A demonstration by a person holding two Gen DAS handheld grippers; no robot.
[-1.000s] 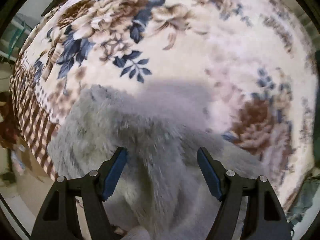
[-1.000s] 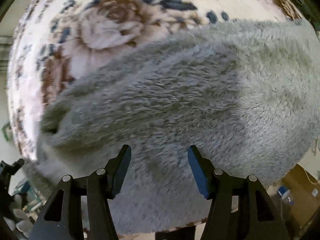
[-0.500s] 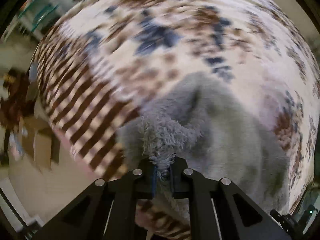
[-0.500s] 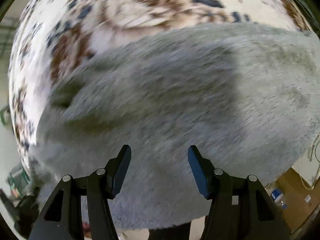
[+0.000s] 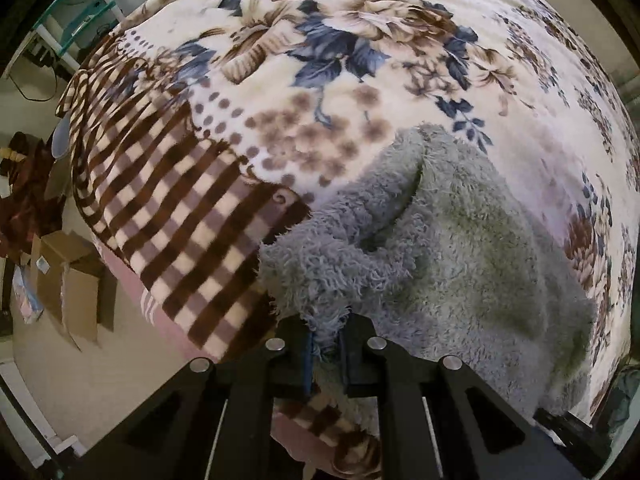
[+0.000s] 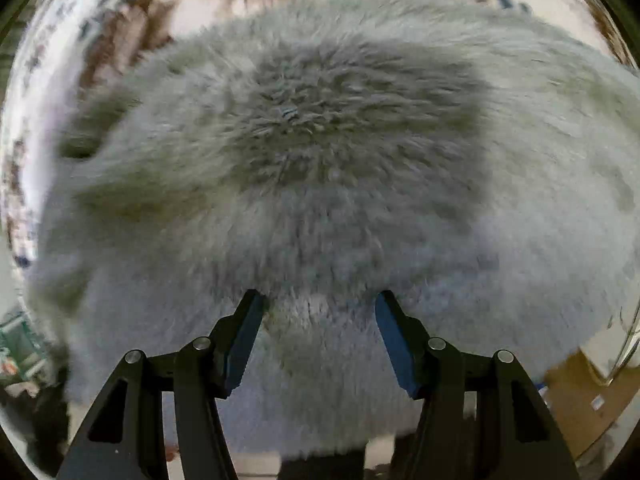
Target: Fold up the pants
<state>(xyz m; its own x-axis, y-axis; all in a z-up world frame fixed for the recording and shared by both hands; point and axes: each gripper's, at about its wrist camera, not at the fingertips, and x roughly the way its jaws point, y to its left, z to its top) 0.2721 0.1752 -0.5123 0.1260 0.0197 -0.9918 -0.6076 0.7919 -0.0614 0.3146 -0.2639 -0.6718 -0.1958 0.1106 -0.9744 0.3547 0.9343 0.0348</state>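
Fluffy grey pants (image 5: 460, 248) lie bunched on a floral blanket (image 5: 320, 60) over a bed. My left gripper (image 5: 325, 340) points down at the bed's near edge and is shut on a tuft of the pants' edge. In the right wrist view the grey pants (image 6: 340, 152) fill nearly the whole picture. My right gripper (image 6: 320, 304) is pressed down into the fleece, its jaws closing, with a mound of the pile rising between the blue pads (image 6: 244, 336). The pads have a gap between them and do not pinch the cloth.
The blanket's brown checked border (image 5: 168, 216) hangs over the bed edge at left. Cardboard boxes (image 5: 76, 280) stand on the floor beside the bed, and a glass shelf (image 5: 76, 28) is at the far left. Another cardboard box (image 6: 592, 392) shows at lower right.
My left gripper slid toward the bed's checked edge, then shut on the pants' edge and stayed there. My right gripper moved closer onto the fleece and its jaws narrowed a little.
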